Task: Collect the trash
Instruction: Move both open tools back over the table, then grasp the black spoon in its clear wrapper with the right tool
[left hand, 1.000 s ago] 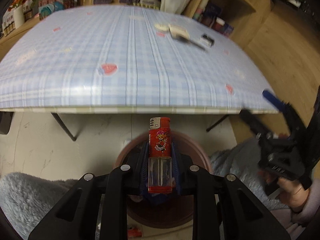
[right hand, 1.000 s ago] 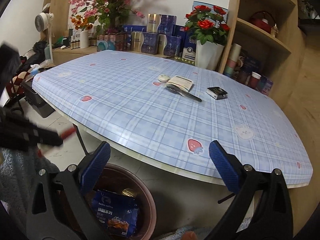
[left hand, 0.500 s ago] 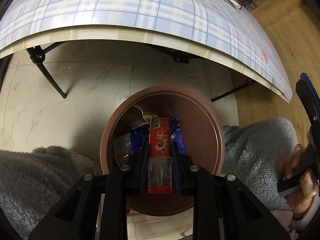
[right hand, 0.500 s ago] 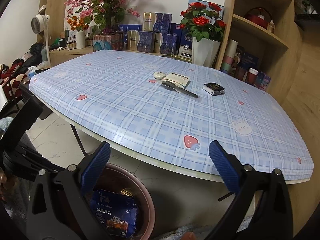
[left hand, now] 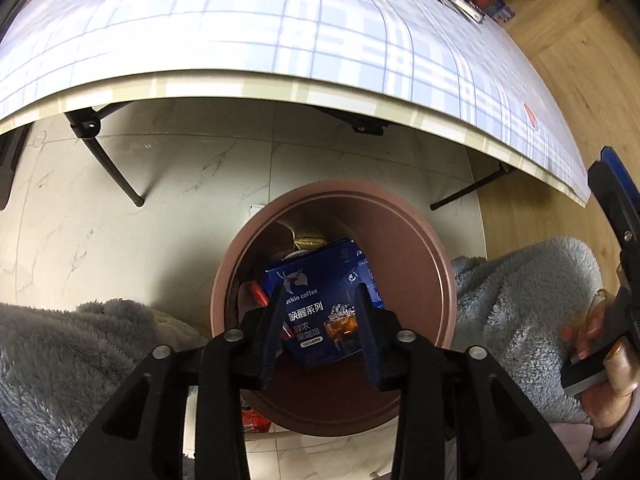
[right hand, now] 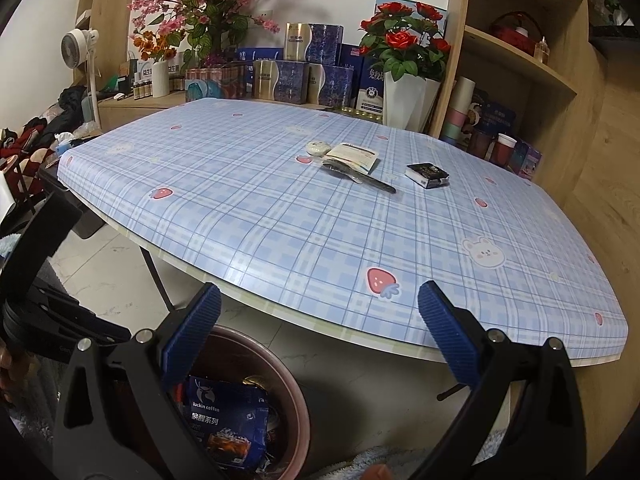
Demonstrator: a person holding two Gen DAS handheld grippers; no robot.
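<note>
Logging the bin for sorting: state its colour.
The bin is reddish-brown, plain, without pattern; the left wrist view shows it best.

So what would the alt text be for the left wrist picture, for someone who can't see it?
The left tool, open and empty, hangs above a round brown trash bin holding a blue Luckin Coffee box. The bin stands on pale floor tiles just beyond the edge of a table with a blue plaid cover.

coffee packet (left hand: 320, 304) in bin (left hand: 420, 248), bin on floor beside table (right hand: 280, 220), pen (right hand: 360, 176) on table
</note>
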